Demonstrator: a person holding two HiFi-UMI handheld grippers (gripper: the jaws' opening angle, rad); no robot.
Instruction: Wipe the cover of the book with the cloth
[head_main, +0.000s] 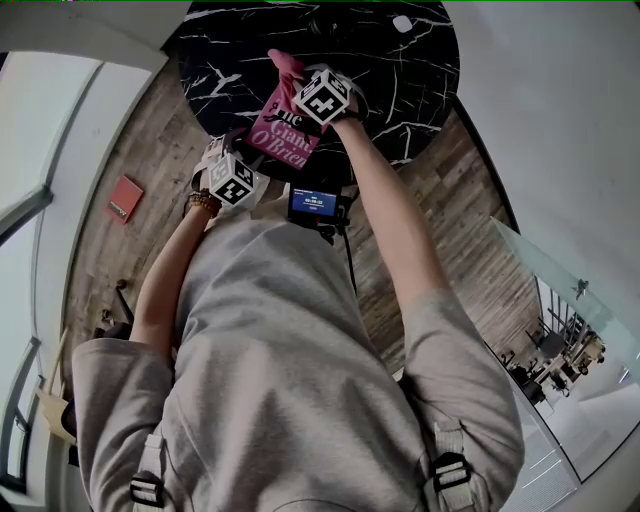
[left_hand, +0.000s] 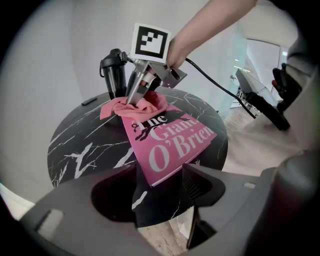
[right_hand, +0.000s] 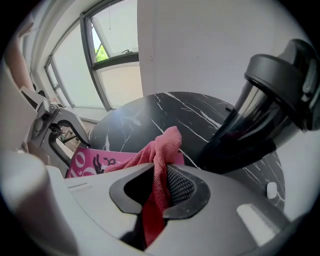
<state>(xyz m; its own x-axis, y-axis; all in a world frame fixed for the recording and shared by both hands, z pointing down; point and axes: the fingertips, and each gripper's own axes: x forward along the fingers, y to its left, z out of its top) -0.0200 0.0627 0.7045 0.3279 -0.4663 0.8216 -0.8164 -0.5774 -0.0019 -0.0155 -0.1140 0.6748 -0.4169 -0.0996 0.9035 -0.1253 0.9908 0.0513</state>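
Right gripper (right_hand: 159, 189) clamped on a pink cloth (right_hand: 161, 150), whose bunched end rests on the far end of the pink book (left_hand: 170, 142). The book lies flat, cover up, at the near edge of the round black marble-pattern table (left_hand: 75, 145). Left gripper (left_hand: 157, 186) has its jaws apart with the book's near corner between them, though whether the pads touch it is unclear, probably not. A dark bottle (left_hand: 114, 75) stands upright beyond the cloth.

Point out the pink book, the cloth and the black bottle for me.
book (left_hand: 172, 144), left gripper view, middle of its pink cover.
cloth (right_hand: 165, 145), right gripper view, the bunched part sticking up.
black bottle (left_hand: 114, 77), left gripper view, its dark body.
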